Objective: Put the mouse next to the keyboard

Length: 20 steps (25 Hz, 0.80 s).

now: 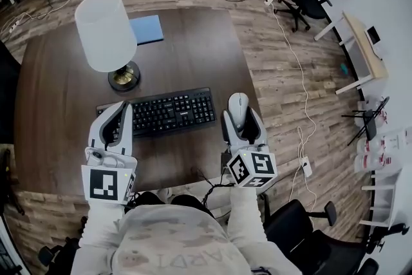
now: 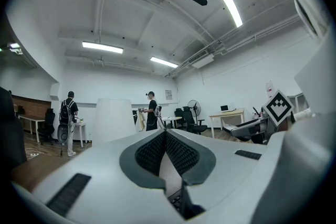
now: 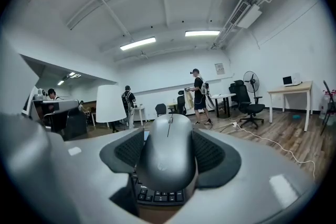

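Note:
A grey mouse [image 1: 238, 104] is just off the right end of the black keyboard [image 1: 158, 111] on the dark wooden table [image 1: 58, 93]. My right gripper [image 1: 240, 118] is shut on the mouse, one jaw on each side. In the right gripper view the mouse [image 3: 169, 152] fills the gap between the pads, with keyboard keys [image 3: 157, 195] showing below it. I cannot tell whether the mouse touches the table. My left gripper [image 1: 122, 106] is at the keyboard's left end, shut and holding nothing. In the left gripper view its fingertips [image 2: 166, 134] meet.
A table lamp with a white shade [image 1: 106, 32] stands behind the keyboard's left half, with a blue notebook [image 1: 147, 29] beyond it. The table's right edge [image 1: 252, 84] is close to the mouse. Office chairs [image 1: 302, 0], cables on the floor and people are farther off.

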Each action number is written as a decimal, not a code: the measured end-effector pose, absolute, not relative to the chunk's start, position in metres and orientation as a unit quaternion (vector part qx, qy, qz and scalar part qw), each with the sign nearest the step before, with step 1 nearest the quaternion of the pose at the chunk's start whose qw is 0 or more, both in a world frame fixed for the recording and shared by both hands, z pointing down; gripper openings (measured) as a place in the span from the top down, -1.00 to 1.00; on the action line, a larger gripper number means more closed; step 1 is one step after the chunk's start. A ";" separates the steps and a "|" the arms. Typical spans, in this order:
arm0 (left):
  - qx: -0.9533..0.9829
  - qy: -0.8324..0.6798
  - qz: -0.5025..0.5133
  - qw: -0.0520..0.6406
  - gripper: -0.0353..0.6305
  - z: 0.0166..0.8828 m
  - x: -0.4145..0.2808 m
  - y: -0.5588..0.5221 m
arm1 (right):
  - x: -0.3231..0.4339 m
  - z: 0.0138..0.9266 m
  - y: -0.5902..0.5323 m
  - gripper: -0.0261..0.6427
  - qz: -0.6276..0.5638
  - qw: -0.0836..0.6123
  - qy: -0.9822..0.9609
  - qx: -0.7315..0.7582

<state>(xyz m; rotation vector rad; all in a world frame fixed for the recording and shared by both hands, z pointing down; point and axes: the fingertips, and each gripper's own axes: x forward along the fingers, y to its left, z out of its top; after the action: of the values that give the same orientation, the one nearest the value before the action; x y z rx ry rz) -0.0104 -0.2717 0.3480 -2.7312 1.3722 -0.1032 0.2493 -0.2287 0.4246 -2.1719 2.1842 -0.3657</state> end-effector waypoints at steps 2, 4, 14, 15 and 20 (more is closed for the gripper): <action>-0.891 0.453 -0.031 0.028 0.88 0.352 -0.012 -0.276 | 0.252 0.434 -0.235 0.01 -0.125 0.010 0.702 -0.701; -0.889 0.458 -0.027 0.011 0.88 0.357 -0.013 -0.282 | 0.254 0.445 -0.241 0.02 -0.134 0.001 0.699 -0.702; -0.889 0.456 -0.047 0.014 0.88 0.372 -0.021 -0.300 | 0.269 0.497 -0.267 0.02 -0.176 -0.046 0.684 -0.706; -0.888 0.457 -0.048 0.013 0.88 0.373 -0.022 -0.301 | 0.271 0.502 -0.269 0.02 -0.181 -0.049 0.683 -0.706; -0.885 0.463 -0.053 0.009 0.88 0.380 -0.028 -0.306 | 0.279 0.528 -0.279 0.02 -0.199 -0.071 0.678 -0.704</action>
<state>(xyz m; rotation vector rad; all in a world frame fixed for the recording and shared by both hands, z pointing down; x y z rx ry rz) -0.0278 -0.3059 0.3804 -2.7640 1.4459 -0.1669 0.2786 -0.2795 0.5277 -2.3178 2.2306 -0.6556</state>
